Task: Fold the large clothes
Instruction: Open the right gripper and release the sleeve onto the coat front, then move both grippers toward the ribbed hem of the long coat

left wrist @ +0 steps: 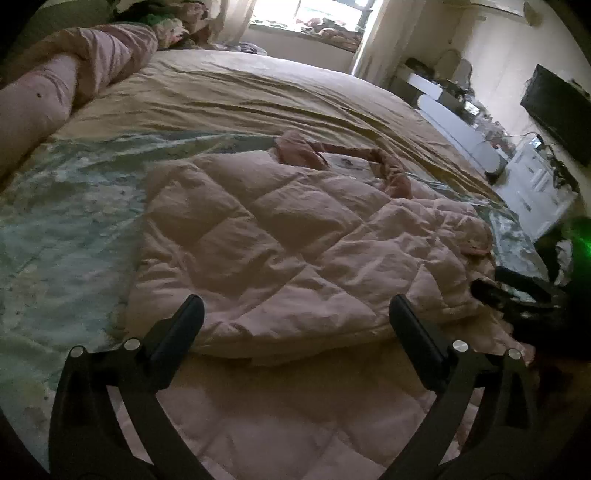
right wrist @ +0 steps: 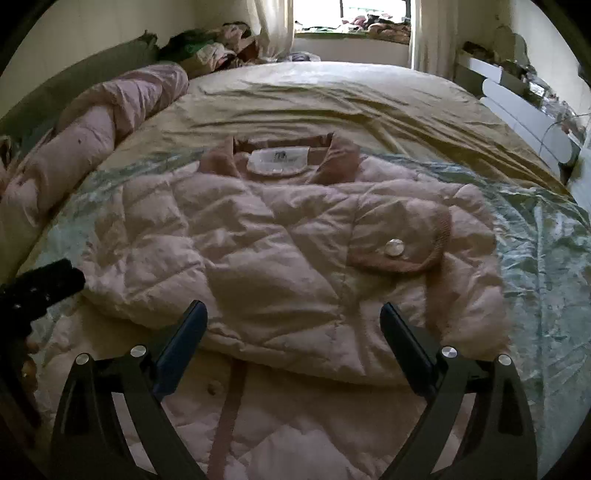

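Note:
A pale pink quilted jacket (left wrist: 258, 236) lies on the bed, with its lower part folded up over the chest. My left gripper (left wrist: 295, 301) hovers open just above the folded edge, and nothing sits between its fingers. The right wrist view shows the jacket (right wrist: 277, 251) front on, with its collar and white label (right wrist: 277, 159) at the far end and a buttoned pocket flap (right wrist: 394, 248) on the right. My right gripper (right wrist: 293, 305) is open over the fold, holding nothing. Each gripper shows at the edge of the other's view, the right gripper (left wrist: 517, 295) and the left gripper (right wrist: 44, 284).
The jacket rests on a pale blue-green spread (left wrist: 66, 221) over a tan sheet (right wrist: 332, 99). A rolled pink duvet (right wrist: 92, 129) lines the left side of the bed. White drawers (left wrist: 535, 184) and a dark screen (left wrist: 557, 107) stand to the right, and a bright window (right wrist: 351, 18) lies beyond.

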`<state>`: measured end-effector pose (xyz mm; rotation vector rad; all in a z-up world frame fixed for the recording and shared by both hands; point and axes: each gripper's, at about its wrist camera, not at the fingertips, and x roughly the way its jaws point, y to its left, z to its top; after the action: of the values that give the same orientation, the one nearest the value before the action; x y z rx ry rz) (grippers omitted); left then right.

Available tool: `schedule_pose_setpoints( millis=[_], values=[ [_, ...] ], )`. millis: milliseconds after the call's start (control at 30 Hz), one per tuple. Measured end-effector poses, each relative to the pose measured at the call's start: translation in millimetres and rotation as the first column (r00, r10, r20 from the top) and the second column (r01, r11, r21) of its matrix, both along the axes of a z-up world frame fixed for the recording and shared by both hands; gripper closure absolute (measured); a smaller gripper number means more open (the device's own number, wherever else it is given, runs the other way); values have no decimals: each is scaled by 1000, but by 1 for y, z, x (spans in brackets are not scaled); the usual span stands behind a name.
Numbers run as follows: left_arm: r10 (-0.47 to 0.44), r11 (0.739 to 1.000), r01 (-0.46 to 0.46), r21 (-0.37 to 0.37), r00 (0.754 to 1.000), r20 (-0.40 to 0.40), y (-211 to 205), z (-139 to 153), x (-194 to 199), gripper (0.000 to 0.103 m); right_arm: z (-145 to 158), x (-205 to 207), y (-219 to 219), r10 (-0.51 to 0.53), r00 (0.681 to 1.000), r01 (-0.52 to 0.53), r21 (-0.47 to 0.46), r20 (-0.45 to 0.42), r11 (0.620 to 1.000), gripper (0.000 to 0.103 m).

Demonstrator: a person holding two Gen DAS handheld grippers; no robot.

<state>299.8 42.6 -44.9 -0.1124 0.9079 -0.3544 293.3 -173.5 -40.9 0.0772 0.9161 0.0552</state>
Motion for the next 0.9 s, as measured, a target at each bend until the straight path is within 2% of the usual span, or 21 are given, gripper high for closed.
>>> schedule_pose_setpoints(
  millis=[67,300,433,900],
  values=[
    [2,1000,-2,-2,1000,2,0,4,-3,9,7,-4,-1,-5,1000,5,2,15,1000,4],
    [20,999,-23,37,998,64,3,27,-20,9,25,-19,0,-2,998,2,6,58,1000,4],
    [40,999,-42,17,996,84,7,40,-32,9,37,-31,2,5,997,-6,12,83,1000,4],
    [58,997,-65,39,985,161,0,79,-92,9,72,-83,-5,22,985,-32,51,173,998,4]
  ],
)
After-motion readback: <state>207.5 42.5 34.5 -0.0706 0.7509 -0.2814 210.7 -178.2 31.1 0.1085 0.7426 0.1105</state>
